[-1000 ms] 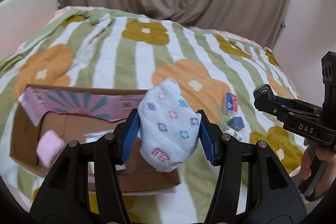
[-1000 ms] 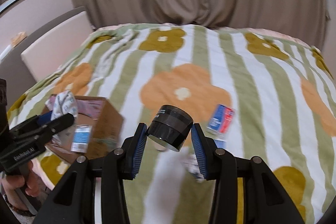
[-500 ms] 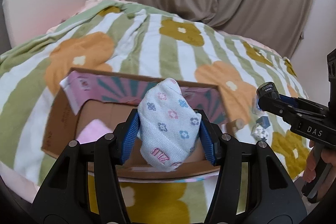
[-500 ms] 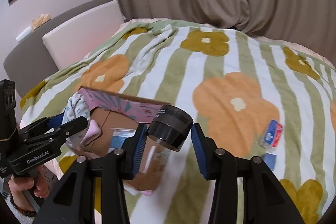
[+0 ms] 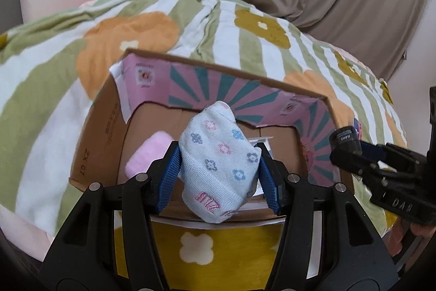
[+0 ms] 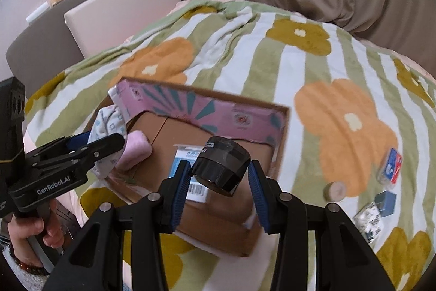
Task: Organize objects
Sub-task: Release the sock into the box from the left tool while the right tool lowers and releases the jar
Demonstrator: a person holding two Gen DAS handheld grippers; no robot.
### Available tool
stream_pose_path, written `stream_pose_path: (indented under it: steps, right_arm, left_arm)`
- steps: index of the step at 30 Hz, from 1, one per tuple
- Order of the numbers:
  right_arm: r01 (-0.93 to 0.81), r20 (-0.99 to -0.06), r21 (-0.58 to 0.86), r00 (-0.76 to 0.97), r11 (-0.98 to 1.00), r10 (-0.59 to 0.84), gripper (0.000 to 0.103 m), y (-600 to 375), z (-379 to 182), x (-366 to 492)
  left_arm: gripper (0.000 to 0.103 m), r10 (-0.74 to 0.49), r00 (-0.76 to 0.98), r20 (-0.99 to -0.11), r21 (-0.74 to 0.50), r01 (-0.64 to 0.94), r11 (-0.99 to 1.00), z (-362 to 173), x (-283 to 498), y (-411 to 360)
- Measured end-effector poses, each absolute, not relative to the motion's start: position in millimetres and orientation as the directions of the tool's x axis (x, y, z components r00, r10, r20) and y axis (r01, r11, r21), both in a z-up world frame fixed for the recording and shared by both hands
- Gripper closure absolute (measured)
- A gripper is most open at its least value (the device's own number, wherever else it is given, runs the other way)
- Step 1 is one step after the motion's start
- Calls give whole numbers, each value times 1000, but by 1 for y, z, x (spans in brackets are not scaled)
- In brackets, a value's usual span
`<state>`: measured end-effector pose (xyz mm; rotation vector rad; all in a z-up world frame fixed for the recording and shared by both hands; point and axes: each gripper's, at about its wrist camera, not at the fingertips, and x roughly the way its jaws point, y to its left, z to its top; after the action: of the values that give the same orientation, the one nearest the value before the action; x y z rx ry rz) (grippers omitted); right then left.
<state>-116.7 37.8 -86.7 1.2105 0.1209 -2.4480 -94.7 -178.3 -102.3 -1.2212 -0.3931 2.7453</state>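
Observation:
My left gripper is shut on a rolled white sock with flower print and holds it above the near side of an open cardboard box with a pink and teal inner rim. My right gripper is shut on a black round jar and holds it over the box. In the box lie a pink soft item and a white and blue packet. The right gripper with the jar shows at the right of the left wrist view.
The box sits on a bed with a green-striped flower blanket. Loose on the blanket at the right are a red and blue packet, a small round wooden piece, a dark blue cube and a patterned cube. A white headboard and curtains stand behind.
Both grippers have moved left, from over the blanket to over the box, each still holding its object. The box now fills the middle of both views.

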Motion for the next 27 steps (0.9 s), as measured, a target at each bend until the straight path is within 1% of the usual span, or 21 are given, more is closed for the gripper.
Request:
stream_pose_path:
  steps: [10, 20, 21, 23, 24, 25, 26, 27]
  right_arm:
    - [381, -810, 93, -509, -920, -292, 63, 17, -113, -111]
    - [354, -815, 88, -511, -931, -272, 63, 14, -117, -115]
    - [350, -815, 90, -512, -933, -271, 63, 15, -117, -116]
    - [347, -820, 103, -501, -932, -277, 63, 16, -118, -118]
    - [354, -824, 120, -485, -928, -292, 62, 16, -119, -120]
    - [359, -825, 132, -477, -924, -303, 60, 17, -120, -120]
    - [363, -827, 134, -472, -922, -306, 49, 17, -121, -120]
    - [367, -828, 127, -472, -922, -302, 31, 17, -122, -118]
  left_arm:
    - [52, 233, -644, -729, -275, -36, -961, -119, -105, -178]
    - [52, 230, -627, -744, -263, -41, -964, -127, -111, -180]
    - [49, 221, -629, -745, -260, -32, -965, -127, -112, -181]
    - [32, 223, -621, -751, -269, -20, -963, -128, -114, -184]
    - [11, 223, -622, -751, -274, -14, -962, -128, -114, -184]
    - [0, 222, -629, -745, -279, -7, -960, -126, -114, -186]
    - [0, 229, -648, -726, -292, -10, -956, -124, -111, -188]
    - [0, 235, -655, -718, -301, -13, -954, -122, -110, -189]
